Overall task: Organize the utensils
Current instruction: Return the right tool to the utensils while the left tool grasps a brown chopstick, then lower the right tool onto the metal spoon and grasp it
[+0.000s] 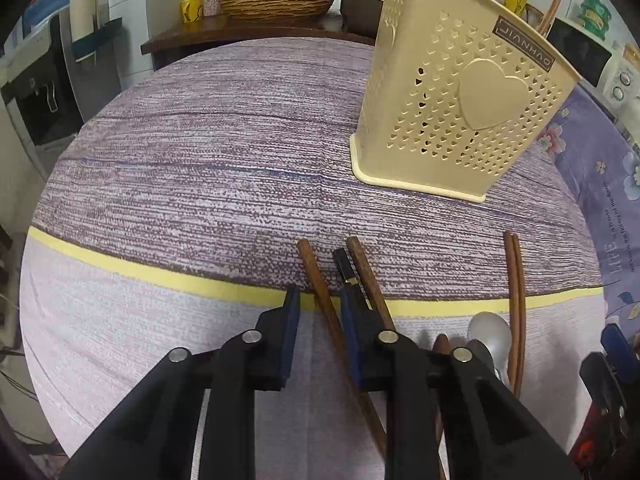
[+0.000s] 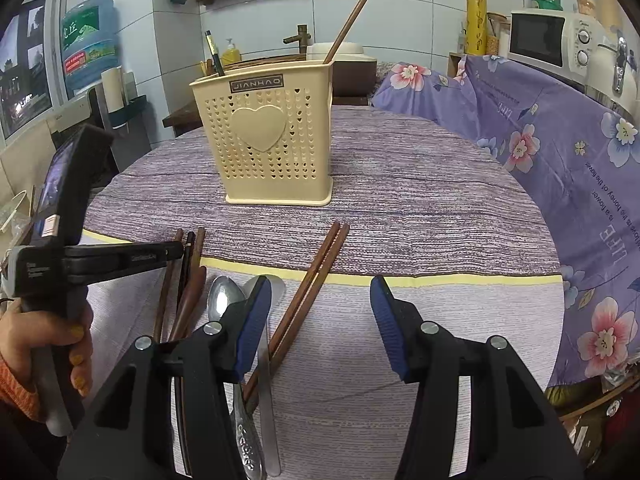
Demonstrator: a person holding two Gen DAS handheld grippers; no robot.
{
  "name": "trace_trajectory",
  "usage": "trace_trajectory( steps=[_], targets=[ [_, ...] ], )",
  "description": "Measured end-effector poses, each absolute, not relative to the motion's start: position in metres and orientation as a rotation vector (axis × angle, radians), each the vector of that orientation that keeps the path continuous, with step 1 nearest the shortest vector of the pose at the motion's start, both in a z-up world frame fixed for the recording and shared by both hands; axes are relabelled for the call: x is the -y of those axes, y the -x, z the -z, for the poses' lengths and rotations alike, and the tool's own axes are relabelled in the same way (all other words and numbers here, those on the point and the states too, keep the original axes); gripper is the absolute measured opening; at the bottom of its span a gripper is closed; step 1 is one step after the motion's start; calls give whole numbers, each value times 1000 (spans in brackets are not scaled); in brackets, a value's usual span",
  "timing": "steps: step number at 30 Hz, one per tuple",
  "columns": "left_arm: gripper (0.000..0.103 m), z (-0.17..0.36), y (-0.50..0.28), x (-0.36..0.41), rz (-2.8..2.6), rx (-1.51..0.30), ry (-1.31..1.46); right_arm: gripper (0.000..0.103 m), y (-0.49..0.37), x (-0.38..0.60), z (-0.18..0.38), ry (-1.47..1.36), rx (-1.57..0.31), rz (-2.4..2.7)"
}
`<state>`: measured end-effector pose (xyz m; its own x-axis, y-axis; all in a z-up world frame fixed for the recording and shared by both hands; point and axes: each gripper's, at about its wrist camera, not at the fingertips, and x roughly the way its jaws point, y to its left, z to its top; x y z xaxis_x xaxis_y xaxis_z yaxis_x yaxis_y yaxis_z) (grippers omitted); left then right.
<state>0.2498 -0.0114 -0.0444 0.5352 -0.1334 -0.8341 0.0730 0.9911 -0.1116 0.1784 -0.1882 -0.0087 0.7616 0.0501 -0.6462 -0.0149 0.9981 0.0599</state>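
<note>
The left hand-held gripper (image 1: 318, 304) pointed down at the desk (image 1: 200, 168), and its blue pads stood narrow around 1 brown wooden chopstick (image 1: 320, 284). The chopstick lay between the pads, but I could not tell if they pressed on it. Just beside it lay a black chopstick (image 1: 344, 266) and another brown chopstick (image 1: 366, 276), both passing under the right pad.

The right hand-held gripper (image 2: 320, 312) was about half open and held nothing. A pair of brown chopsticks (image 2: 316, 276) lay on the cloth between its fingers, closer to the left one. Near that left finger lay 2 metal spoons (image 2: 222, 300), partly hidden behind it.

The cream utensil holder (image 2: 276, 140) with a heart on its front stood upright further back on the desk, well apart from both grippers. 1 brown chopstick (image 2: 346, 28) and 1 dark chopstick (image 2: 214, 54) were standing inside it. A hand (image 2: 48, 344) gripped the handle of the left gripper.
</note>
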Motion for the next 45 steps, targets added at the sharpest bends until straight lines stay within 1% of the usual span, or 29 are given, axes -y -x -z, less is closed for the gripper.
trace_trajectory(
  steps=[3, 10, 14, 17, 24, 26, 33, 39, 45],
  targets=[
    [13, 44, -254, 16, 105, -998, 26, 52, -177, 188, 9, -54, -705, -34],
    [12, 43, -254, 12, 107, -996, 42, 52, -182, 193, 12, -78, -733, -42],
    [8, 44, -251, 4, 115, -1001, 90, 52, -198, 211, 17, -120, -779, -10],
    [8, 45, -250, -1, 126, -1004, 120, 52, -208, 222, 21, -176, -813, -6],
    [8, 46, -249, -6, 131, -1005, 122, 52, -232, 217, 36, -172, -901, -20],
    [8, 46, -247, -8, 130, -1003, 123, 52, -232, 214, 35, -189, -899, -40],
    [8, 46, -245, -12, 138, -1003, 139, 52, -220, 171, 25, -107, -854, -229],
    [8, 47, -246, -21, 138, -1000, 140, 52, -213, 138, 31, 34, -874, -321],
    [8, 48, -244, -22, 140, -995, 138, 52, -216, 129, 40, 83, -915, -291]
  ],
)
